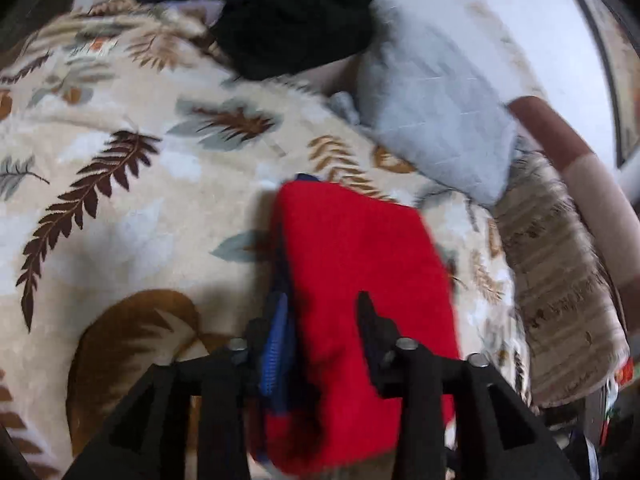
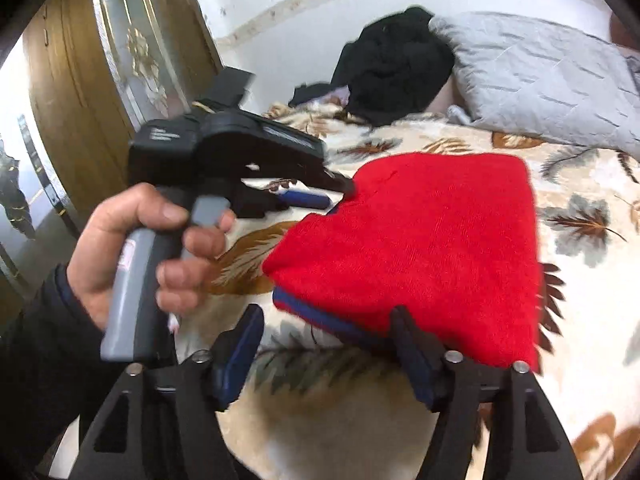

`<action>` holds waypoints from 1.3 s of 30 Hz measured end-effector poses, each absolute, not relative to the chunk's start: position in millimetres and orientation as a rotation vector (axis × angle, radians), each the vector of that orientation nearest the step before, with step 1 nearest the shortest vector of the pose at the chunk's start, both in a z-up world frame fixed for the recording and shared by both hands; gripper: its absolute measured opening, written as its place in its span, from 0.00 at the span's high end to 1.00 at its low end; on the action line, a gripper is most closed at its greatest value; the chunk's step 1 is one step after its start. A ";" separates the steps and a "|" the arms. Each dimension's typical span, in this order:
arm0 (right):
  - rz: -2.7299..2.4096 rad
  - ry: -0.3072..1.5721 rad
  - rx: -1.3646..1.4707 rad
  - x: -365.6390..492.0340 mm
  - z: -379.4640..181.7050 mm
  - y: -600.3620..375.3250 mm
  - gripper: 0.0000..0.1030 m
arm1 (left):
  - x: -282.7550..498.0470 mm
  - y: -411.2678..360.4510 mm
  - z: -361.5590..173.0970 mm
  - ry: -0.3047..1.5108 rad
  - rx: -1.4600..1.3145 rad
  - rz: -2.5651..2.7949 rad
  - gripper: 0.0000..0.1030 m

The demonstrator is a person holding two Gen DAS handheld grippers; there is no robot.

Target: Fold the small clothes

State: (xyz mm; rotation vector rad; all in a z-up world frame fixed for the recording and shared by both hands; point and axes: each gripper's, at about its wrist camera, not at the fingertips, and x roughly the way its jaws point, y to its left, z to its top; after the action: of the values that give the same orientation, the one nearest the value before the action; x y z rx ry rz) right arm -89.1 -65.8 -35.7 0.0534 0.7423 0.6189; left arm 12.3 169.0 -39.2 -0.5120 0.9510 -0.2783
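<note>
A folded red knit garment (image 1: 360, 280) with a blue trim lies on the leaf-patterned blanket (image 1: 120, 208). My left gripper (image 1: 316, 320) is open, its fingers on either side of the garment's near edge, the left finger by the blue trim. In the right wrist view the garment (image 2: 420, 240) lies ahead and to the right. My right gripper (image 2: 328, 332) is open just in front of the garment's blue-trimmed near edge, holding nothing. The left gripper (image 2: 332, 192) shows there at the garment's left side, held in a hand (image 2: 132, 248).
A heap of black clothes (image 1: 296, 20) lies at the far end of the bed beside a grey quilted pillow (image 1: 436, 120). A fringed beige cloth (image 1: 560, 288) lies at the right. A wooden door (image 2: 80, 80) stands on the left.
</note>
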 end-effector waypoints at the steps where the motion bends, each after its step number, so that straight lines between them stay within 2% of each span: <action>1: 0.613 0.743 0.070 -91.5 -35.3 -72.5 0.31 | 1.6 165.6 -37.4 0.935 -0.510 -0.298 0.48; 4: 0.566 0.727 0.153 -94.7 -33.1 -99.9 0.31 | -9.0 153.9 -59.8 0.999 -0.445 -0.265 0.48; 5: 0.552 0.727 0.170 -94.2 -33.3 -106.0 0.31 | -8.0 153.1 -70.9 1.036 -0.410 -0.219 0.60; 7: 0.520 0.737 0.194 -91.2 -35.2 -117.1 0.31 | -9.4 161.2 -91.1 1.087 -0.454 -0.201 0.63; 9: 0.508 0.757 0.220 -90.1 -37.9 -124.8 0.31 | -14.2 167.8 -89.0 1.069 -0.495 -0.205 0.64; 15: 0.483 0.799 0.351 -78.8 -48.4 -154.3 0.31 | -21.0 155.2 -52.5 0.978 -0.386 -0.185 0.64; 16: 0.481 0.805 0.387 -72.2 -49.9 -161.1 0.31 | -21.7 153.6 -45.0 0.952 -0.375 -0.188 0.63; 18: 0.478 0.804 0.441 -67.0 -47.8 -174.9 0.31 | -19.1 145.6 -28.6 0.886 -0.348 -0.193 0.55; 20: 0.481 0.801 0.529 -54.1 -45.2 -193.2 0.26 | -15.1 140.0 -18.7 0.840 -0.310 -0.201 0.41; 24: 0.524 0.889 0.738 -4.5 -57.0 -217.3 0.24 | 10.2 119.3 -32.7 0.856 -0.234 -0.184 0.41; 28: 0.596 1.006 0.867 54.3 -81.3 -209.5 0.23 | 34.1 119.4 -82.6 0.996 -0.209 -0.108 0.40; 29: 0.580 1.058 0.870 64.4 -91.3 -204.2 0.25 | 32.8 125.7 -86.9 0.986 -0.258 -0.124 0.38; 30: 0.546 1.117 0.842 72.7 -101.7 -197.7 0.43 | 32.0 131.2 -88.0 0.985 -0.285 -0.128 0.38; 31: 0.531 1.164 0.770 77.2 -106.0 -187.4 0.51 | 31.5 136.1 -88.0 0.988 -0.307 -0.140 0.38; 33: 0.510 1.108 0.583 67.9 -79.5 -172.6 0.59 | 30.5 137.4 -87.4 0.982 -0.300 -0.152 0.38; 35: 0.503 1.053 0.467 54.5 -57.0 -160.6 0.60 | 27.2 135.4 -87.7 0.972 -0.285 -0.157 0.38; 37: 0.461 1.059 0.350 48.1 -60.2 -151.1 0.60 | 26.1 131.7 -88.6 0.972 -0.282 -0.163 0.38; 38: 0.446 1.082 0.340 51.0 -68.9 -152.5 0.57 | 25.5 131.8 -88.8 0.969 -0.286 -0.165 0.38; 39: 0.447 1.089 0.393 52.0 -75.5 -159.7 0.48 | 25.2 132.9 -88.5 0.969 -0.291 -0.165 0.38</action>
State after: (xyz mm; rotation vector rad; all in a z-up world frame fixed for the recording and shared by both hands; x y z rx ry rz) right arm 52.0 -159.7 -75.5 0.3928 1.0890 0.4475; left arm 25.2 132.9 -88.5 -0.2911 0.9687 -0.1653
